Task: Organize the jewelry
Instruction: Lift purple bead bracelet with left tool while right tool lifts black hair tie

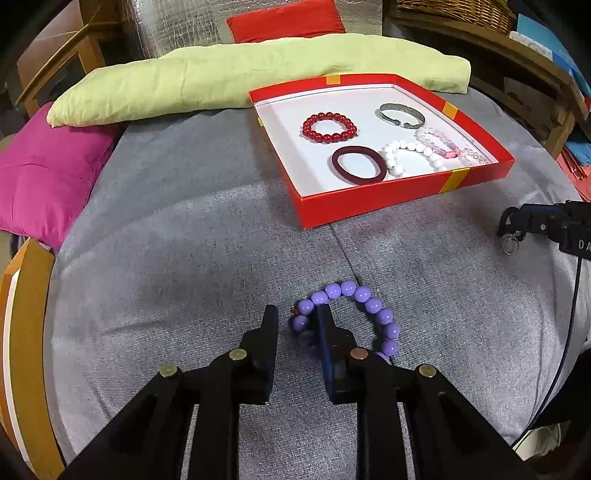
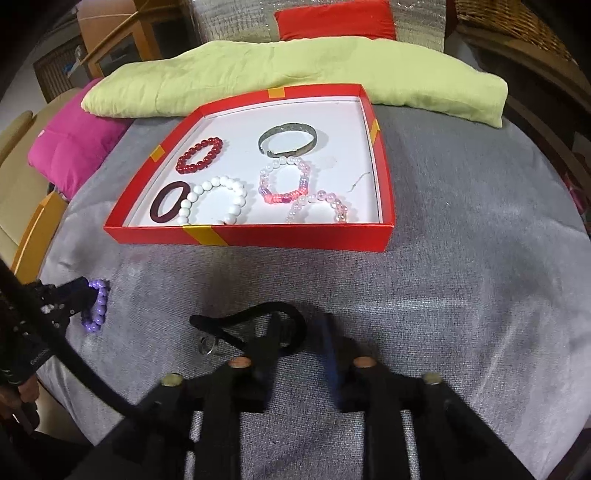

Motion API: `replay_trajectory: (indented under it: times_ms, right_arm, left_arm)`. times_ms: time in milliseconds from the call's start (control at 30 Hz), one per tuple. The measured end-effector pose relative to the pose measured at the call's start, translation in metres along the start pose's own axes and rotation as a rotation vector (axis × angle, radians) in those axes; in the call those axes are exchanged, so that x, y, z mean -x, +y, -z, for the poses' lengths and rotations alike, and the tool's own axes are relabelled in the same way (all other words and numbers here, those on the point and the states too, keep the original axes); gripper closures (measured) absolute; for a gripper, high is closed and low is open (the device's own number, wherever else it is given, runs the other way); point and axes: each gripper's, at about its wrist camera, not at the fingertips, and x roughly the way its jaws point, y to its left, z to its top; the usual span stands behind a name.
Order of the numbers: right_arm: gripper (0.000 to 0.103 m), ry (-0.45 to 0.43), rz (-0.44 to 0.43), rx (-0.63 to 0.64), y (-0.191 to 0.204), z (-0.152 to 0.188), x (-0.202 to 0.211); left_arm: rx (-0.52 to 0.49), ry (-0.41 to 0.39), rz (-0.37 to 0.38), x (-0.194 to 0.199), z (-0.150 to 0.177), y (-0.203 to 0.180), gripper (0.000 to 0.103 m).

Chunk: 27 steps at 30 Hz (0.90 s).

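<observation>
Jewelry is seen in two places: loose on the grey cloth [image 1: 166,229] near the cameras, and gathered in the red box [image 2: 295,236] farther back. Nearest the left gripper [image 1: 295,314], a purple bead bracelet [image 1: 369,306] lies on the cloth; the jaws are spread, with one finger set inside the loop and the other outside it, and nothing is clamped. Part of the bracelet is hidden behind that inner finger. In the right wrist view, the right gripper [image 2: 301,325] is held open over a black cord [image 2: 258,310] with a small metal ring [image 2: 207,345] beside it; the cord is partly covered by the left-hand finger, and whether it is touched cannot be told because the fingers are blurred. On the right gripper's body, cut off at the edge of the left wrist view, only the letters "DA" can be read. No other writing can be made out.

Farther back, inside the box, a dark red hair band [image 2: 168,203], a white bead bracelet [image 2: 221,184], a red bead bracelet [image 2: 201,158], a silver bangle [image 2: 288,140], a pink bead bracelet [image 2: 284,192] and a clear bead bracelet [image 2: 325,203] are laid; the last is partly hidden by the box's near wall. Behind the box, a green pillow [image 2: 295,74], a magenta cushion [image 2: 74,147] and a red cushion [image 2: 332,18] are seen.
</observation>
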Motion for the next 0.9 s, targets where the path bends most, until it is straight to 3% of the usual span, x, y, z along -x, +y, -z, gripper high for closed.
replay_trajectory:
  times_ms: [100, 167, 200, 567, 900]
  right_arm:
    - [0.074, -0.016, 0.039, 0.049, 0.007, 0.003, -0.004]
    - [0.093, -0.029, 0.048, 0.078, 0.013, 0.005, -0.004]
    - [0.094, -0.030, 0.045, 0.082, 0.014, 0.004, -0.003]
    - [0.095, -0.079, -0.020, 0.045, 0.018, 0.000, 0.014]
    - [0.095, -0.154, -0.095, 0.033, 0.028, -0.004, 0.037]
  left_arm:
    - [-0.013, -0.009, -0.007, -0.001, -0.001, -0.003, 0.083]
    - [-0.017, -0.012, 0.004, -0.001, -0.002, -0.004, 0.092]
    - [-0.018, -0.014, 0.000, -0.001, -0.002, -0.004, 0.092]
    - [-0.022, -0.100, -0.082, 0.026, -0.011, -0.010, 0.093]
    - [-0.010, -0.182, -0.047, 0.053, -0.024, -0.024, 0.093]
